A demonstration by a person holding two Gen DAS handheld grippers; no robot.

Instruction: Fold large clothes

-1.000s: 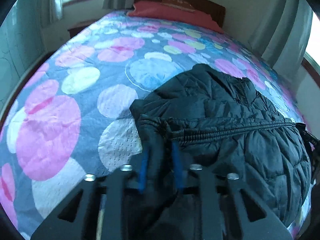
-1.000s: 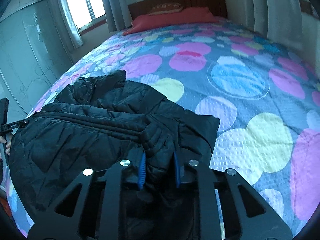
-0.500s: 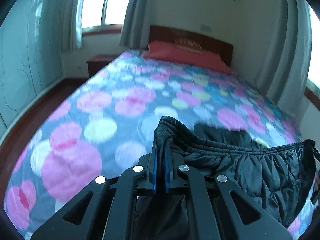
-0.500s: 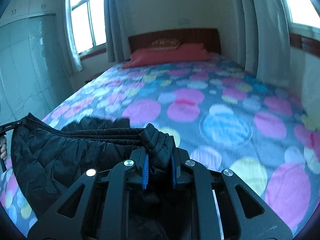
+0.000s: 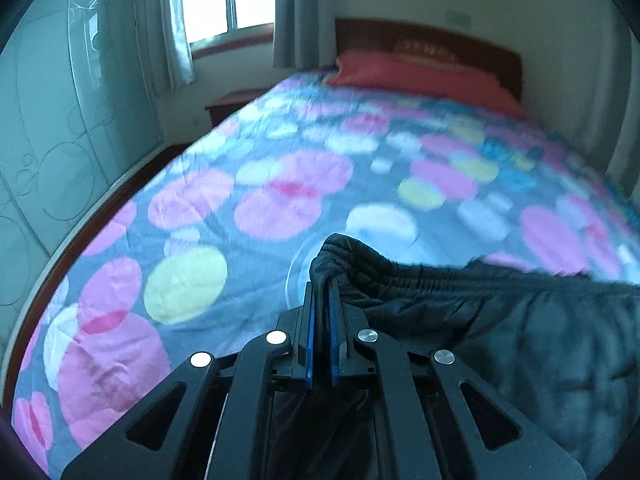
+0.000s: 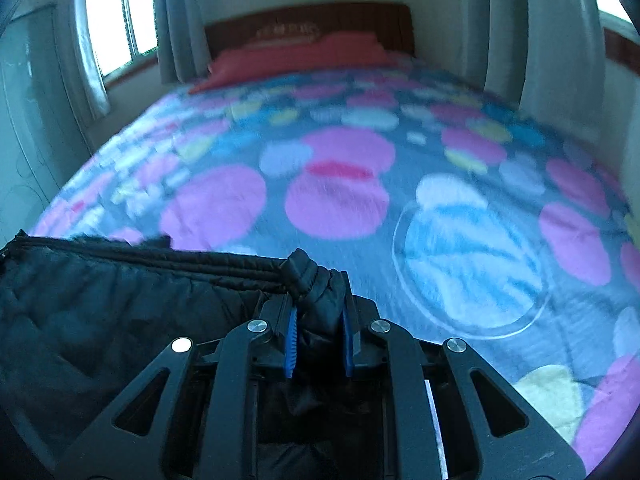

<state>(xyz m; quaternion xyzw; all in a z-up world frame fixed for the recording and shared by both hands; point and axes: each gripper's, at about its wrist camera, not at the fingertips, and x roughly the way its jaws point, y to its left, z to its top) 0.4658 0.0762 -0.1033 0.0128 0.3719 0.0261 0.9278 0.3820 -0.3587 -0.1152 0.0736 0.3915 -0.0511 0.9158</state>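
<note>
The bed [image 5: 280, 200] fills most of both views, a wide flat surface under a thin crinkled cover printed with pink, yellow, white and blue circles on grey. Most of the bed's surface lies bare from its near end up to the red pillow [image 5: 420, 76] at the dark wooden headboard [image 6: 308, 20]. Along the bed's left edge runs a dark wooden rail, and beyond that a strip of floor and a pale wardrobe [image 5: 60, 120] with circle patterns. Grey curtains [image 6: 172, 20] hang at the window beside the headboard, and light curtains close to the bed's right edge.

Over the near end of the bed hangs the black quilted jacket [image 5: 520, 340], puffy and stitched in panels, its gathered ribbed edge stretched in a taut line between the two tools. The left tool [image 5: 321, 344] is clamped nearly flat on one bunched corner, blue pads almost touching. The right tool [image 6: 318, 344] grips a thicker roll of the same edge, its pads [image 6: 291, 344] held slightly apart by the padding.
</note>
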